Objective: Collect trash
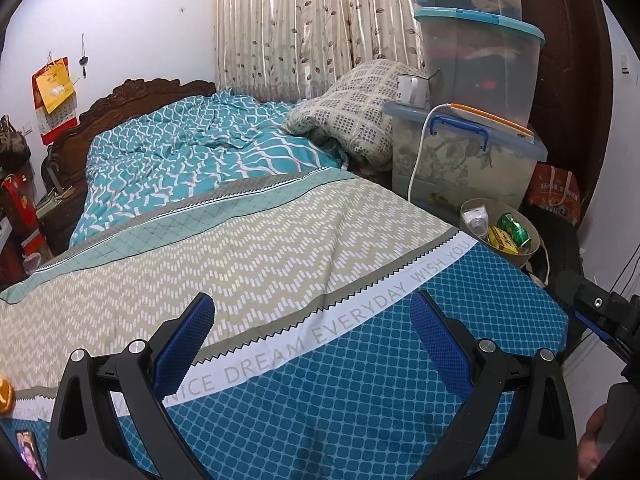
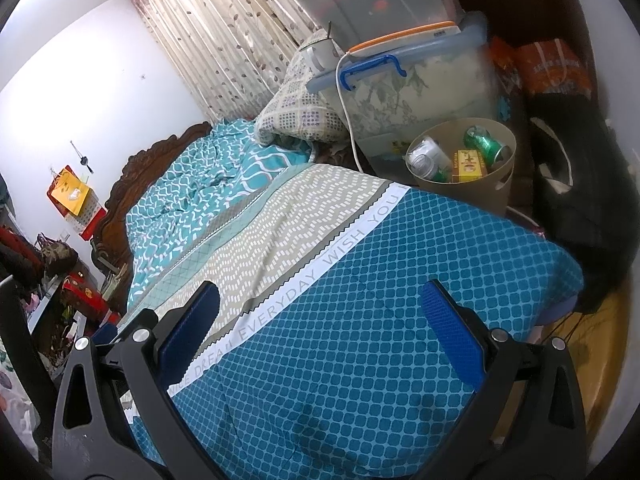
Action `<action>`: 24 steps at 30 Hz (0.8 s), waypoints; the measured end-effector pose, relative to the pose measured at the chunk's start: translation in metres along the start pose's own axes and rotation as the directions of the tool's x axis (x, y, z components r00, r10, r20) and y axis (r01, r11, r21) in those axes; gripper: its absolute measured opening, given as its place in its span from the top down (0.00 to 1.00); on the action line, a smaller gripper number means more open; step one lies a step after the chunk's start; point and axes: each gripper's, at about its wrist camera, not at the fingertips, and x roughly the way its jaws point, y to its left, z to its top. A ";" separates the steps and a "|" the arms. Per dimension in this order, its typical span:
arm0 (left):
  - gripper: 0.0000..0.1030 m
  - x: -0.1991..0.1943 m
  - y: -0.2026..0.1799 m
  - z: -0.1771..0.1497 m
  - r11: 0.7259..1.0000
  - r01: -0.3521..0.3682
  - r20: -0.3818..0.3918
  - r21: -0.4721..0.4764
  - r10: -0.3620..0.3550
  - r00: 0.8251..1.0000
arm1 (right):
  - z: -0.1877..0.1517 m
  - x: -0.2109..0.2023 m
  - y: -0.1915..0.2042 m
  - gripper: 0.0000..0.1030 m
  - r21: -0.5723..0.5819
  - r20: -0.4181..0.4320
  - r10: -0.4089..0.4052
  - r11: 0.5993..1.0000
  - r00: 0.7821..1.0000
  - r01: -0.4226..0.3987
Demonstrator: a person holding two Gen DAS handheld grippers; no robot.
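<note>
A tan round trash bin (image 2: 496,184) stands on the floor past the bed's far right corner; it also shows in the left wrist view (image 1: 528,236). Inside lie a green can (image 2: 486,142), a yellow carton (image 2: 468,166) and a clear plastic bottle (image 2: 426,158). My left gripper (image 1: 314,322) is open and empty above the blue patterned bedspread (image 1: 360,380). My right gripper (image 2: 320,312) is open and empty above the same bedspread (image 2: 360,340), short of the bin. Part of the right gripper (image 1: 608,316) shows at the right edge of the left wrist view.
Stacked clear storage boxes (image 1: 468,152) stand behind the bin, with a white cable (image 1: 420,148) hanging down. A folded quilt (image 1: 352,112) lies on the bed. A black bag (image 2: 580,200) and an orange bag (image 2: 556,64) sit right of the bin. A phone (image 1: 28,452) lies at the lower left.
</note>
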 end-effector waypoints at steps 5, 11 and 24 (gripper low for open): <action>0.08 -0.002 -0.002 0.000 1.000 0.004 0.009 0.005 -0.004 1.000 | -0.001 0.001 -0.001 0.03 0.002 -0.003 -0.001 1.000 1.000 0.001; 0.08 -0.007 -0.002 0.001 1.000 -0.007 0.034 -0.006 0.007 0.999 | -0.001 0.001 -0.001 0.03 0.002 -0.004 -0.001 1.000 1.000 0.001; 0.08 -0.009 -0.003 0.001 1.000 -0.025 0.029 0.007 0.024 0.999 | -0.001 0.003 0.000 0.03 -0.001 -0.010 0.000 1.000 1.000 0.000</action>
